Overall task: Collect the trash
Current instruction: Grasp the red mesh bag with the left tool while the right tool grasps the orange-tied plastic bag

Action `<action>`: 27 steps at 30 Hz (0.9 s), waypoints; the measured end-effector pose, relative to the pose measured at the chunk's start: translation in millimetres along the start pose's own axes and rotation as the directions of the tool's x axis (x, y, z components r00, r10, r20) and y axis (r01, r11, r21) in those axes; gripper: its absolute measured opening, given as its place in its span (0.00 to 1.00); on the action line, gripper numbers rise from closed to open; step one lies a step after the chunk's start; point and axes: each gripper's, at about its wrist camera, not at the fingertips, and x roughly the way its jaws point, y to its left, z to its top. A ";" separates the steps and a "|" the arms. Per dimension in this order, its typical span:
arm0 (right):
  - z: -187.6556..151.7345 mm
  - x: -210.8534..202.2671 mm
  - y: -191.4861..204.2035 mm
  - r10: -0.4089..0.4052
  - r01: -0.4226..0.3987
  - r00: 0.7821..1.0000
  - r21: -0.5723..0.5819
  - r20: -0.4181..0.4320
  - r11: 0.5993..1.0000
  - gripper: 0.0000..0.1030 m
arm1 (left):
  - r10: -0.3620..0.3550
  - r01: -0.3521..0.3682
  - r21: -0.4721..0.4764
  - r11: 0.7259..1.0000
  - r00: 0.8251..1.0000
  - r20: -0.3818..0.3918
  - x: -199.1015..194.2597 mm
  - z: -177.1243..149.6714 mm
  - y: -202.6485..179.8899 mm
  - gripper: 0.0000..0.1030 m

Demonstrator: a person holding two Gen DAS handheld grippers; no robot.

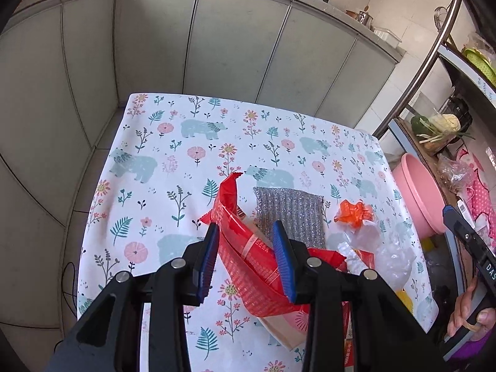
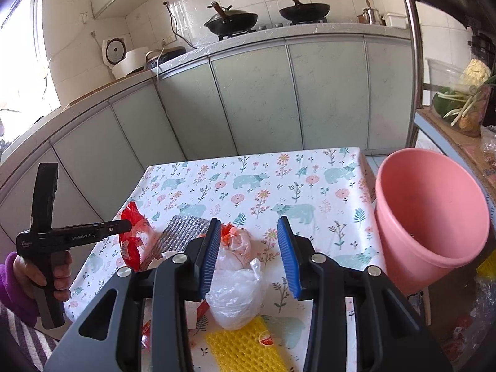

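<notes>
While the table (image 1: 161, 167) under its bear-and-flower cloth takes up the middle of both views, the pink bucket (image 2: 431, 217) stands just off its right edge, mouth tilted toward the right wrist camera. On the cloth the trash lies bunched at the near side: a red plastic wrapper (image 1: 248, 266), a grey glittery pad (image 1: 288, 214) flat behind it, a clear plastic bag (image 2: 235, 297) with a crumpled orange scrap (image 1: 353, 212) at its far end, and a yellow foam net (image 2: 245, 347) at the near edge. Both grippers are spread wide with nothing clamped. The left gripper (image 1: 246, 249) hangs low over the red wrapper, which runs up between the 2 blue pads; whether either pad touches it I cannot tell. The right gripper (image 2: 254, 257) hovers over the clear bag, its left pad just beside the bag's orange-tipped end and its right pad over bare cloth. In the left wrist view the right gripper's black body shows at the right edge, in front of the bucket. Behind the table run pale green cabinet doors (image 2: 254, 99), with 2 black woks (image 2: 231, 20) on the stove above.
</notes>
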 end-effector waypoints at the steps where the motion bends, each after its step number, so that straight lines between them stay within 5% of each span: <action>1: 0.1 2.7 1.5 0.004 -0.004 1.000 -0.001 -0.007 1.000 0.37 | -0.007 0.007 0.003 1.000 1.000 0.000 -0.5 -0.7 0.4 0.29; 8: -0.3 25.9 9.5 0.041 -0.041 0.996 0.001 -0.082 0.999 0.37 | -0.053 0.053 0.035 0.998 0.999 -0.011 -1.9 -7.9 1.8 0.02; 17: -4.8 57.9 27.6 0.079 -0.083 0.982 -0.013 -0.172 0.996 0.37 | -0.098 0.095 0.029 0.995 0.990 0.098 -28.7 -4.8 14.3 0.01; 27: -16.7 84.7 41.5 -0.030 0.002 0.974 -0.120 -0.226 0.993 0.37 | -0.130 0.128 0.025 0.992 0.982 0.134 -37.0 -1.3 18.2 0.01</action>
